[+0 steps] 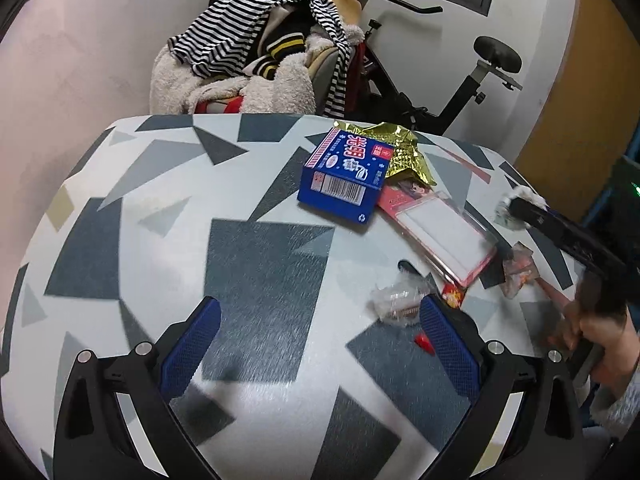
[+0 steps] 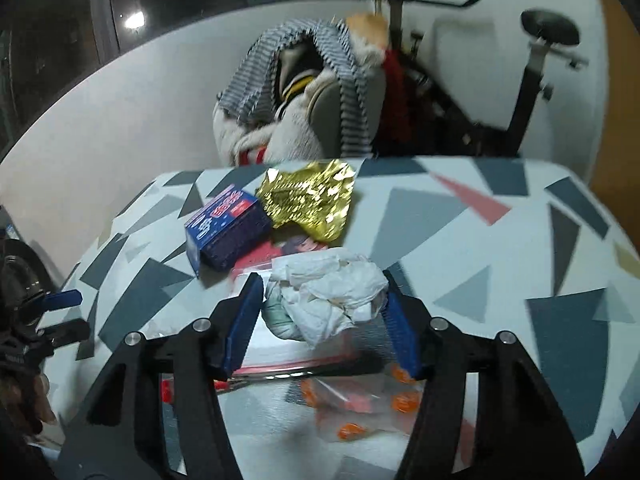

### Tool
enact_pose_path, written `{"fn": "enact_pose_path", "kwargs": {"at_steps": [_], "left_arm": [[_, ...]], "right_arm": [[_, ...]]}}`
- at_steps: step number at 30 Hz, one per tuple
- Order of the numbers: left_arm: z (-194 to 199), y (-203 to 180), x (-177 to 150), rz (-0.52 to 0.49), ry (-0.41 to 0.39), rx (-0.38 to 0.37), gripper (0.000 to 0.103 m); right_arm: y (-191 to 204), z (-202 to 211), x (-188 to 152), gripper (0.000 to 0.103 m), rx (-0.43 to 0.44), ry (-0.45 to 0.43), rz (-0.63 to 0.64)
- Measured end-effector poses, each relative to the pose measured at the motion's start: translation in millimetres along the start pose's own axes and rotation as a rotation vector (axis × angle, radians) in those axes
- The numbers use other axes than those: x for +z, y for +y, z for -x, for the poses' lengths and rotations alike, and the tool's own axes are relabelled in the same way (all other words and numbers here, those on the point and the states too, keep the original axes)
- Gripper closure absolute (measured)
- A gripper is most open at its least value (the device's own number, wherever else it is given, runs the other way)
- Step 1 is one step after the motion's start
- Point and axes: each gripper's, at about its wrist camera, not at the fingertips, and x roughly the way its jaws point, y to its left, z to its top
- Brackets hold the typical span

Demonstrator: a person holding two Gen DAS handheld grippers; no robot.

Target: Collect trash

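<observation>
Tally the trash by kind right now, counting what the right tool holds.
Boxes: 1, blue box
Foil wrappers: 1, gold wrapper
Blister packs: 1, pink pack
Clear plastic wrappers: 2, and
Crumpled tissue: 1, in the right tool
Small red scraps: 2
Total: 8

Both fisheye cameras are looking forward and down along their own tool's fingers, close above the patterned counter (image 1: 256, 264). The left one is sitting further left. Both are sharing the blue box (image 1: 344, 172), gold wrapper (image 2: 308, 200) and the clothes-heaped chair (image 1: 256, 56) beyond.
</observation>
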Motion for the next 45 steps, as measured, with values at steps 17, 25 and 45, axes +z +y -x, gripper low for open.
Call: {"fn": "enact_pose_path", "kwargs": {"at_steps": [17, 25, 45], "left_arm": [[-121, -45, 100, -0.284, 0.053, 0.051, 0.006], [-152, -42, 120, -0.267, 0.110, 0.062, 0.006], [-51, -31, 90, -0.181, 0.032, -0.066, 0.025]], "right_arm": [[-18, 2, -10, 0.043, 0.016, -0.014, -0.087], [-22, 1, -11, 0.043, 0.025, -0.011, -0.108], [-20, -6, -8, 0.043, 0.007, 0.018, -0.074]]}}
